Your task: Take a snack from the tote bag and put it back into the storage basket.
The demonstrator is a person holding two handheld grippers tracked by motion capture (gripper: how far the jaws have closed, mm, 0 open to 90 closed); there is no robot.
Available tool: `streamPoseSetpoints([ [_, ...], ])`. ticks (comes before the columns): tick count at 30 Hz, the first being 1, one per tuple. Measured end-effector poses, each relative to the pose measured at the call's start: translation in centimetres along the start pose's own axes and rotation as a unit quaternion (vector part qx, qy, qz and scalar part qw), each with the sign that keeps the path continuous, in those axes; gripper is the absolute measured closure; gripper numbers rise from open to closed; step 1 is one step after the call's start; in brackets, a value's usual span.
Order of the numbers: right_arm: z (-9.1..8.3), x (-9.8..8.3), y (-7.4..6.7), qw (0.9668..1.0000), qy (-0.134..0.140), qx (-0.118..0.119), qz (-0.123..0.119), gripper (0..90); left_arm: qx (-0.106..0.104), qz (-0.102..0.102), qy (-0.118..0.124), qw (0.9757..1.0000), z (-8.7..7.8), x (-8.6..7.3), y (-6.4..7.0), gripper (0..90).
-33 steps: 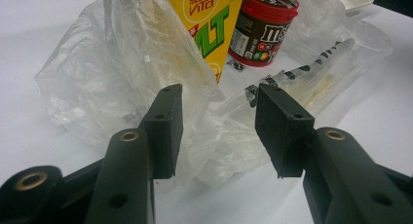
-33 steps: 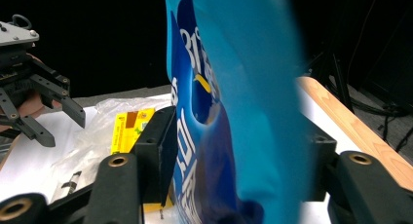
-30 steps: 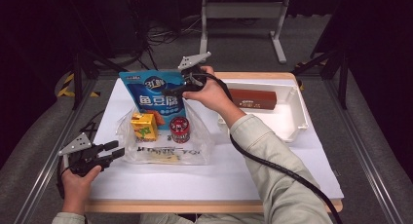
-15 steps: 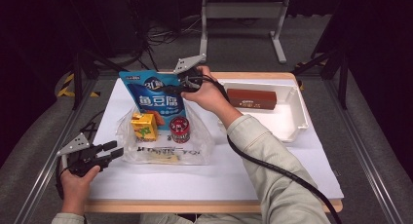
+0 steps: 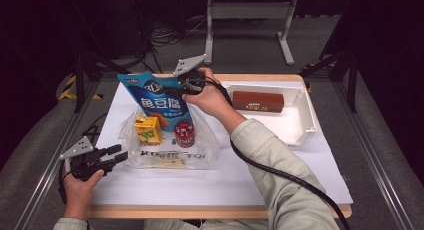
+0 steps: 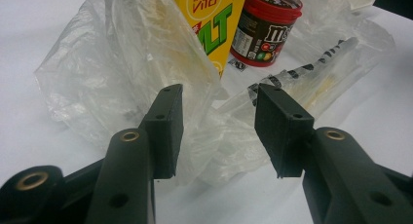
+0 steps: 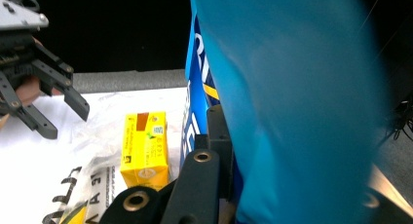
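Left gripper (image 5: 116, 154), near table edge, level, jaws apart, gripping nothing, just short of one clear plastic bag (image 5: 150, 155); on the bag, one yellow drink carton (image 5: 148, 129), one red candy tub (image 5: 184, 133); right gripper (image 5: 186, 85), forearm reaching far, jaws just closed, clenched on one blue snack pouch (image 5: 157, 102), upright; beyond, one white tray (image 5: 300, 121) holding one brown box (image 5: 258, 101).
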State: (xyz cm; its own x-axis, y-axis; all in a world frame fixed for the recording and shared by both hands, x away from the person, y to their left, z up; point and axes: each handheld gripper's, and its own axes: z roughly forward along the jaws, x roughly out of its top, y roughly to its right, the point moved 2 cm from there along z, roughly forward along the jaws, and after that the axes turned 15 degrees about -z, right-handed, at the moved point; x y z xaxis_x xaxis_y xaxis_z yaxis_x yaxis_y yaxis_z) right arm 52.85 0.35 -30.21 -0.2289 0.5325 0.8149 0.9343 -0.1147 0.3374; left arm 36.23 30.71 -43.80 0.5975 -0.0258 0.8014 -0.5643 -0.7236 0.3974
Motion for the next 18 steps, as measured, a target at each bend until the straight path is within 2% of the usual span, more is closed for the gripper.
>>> streamPoseSetpoints([
  [18,-3.3,3.7,0.4,0.9987,0.044,-0.019,-0.016,89.7,0.000,-0.001,-0.001,1.0000,0.1,0.0,0.0,54.0],
])
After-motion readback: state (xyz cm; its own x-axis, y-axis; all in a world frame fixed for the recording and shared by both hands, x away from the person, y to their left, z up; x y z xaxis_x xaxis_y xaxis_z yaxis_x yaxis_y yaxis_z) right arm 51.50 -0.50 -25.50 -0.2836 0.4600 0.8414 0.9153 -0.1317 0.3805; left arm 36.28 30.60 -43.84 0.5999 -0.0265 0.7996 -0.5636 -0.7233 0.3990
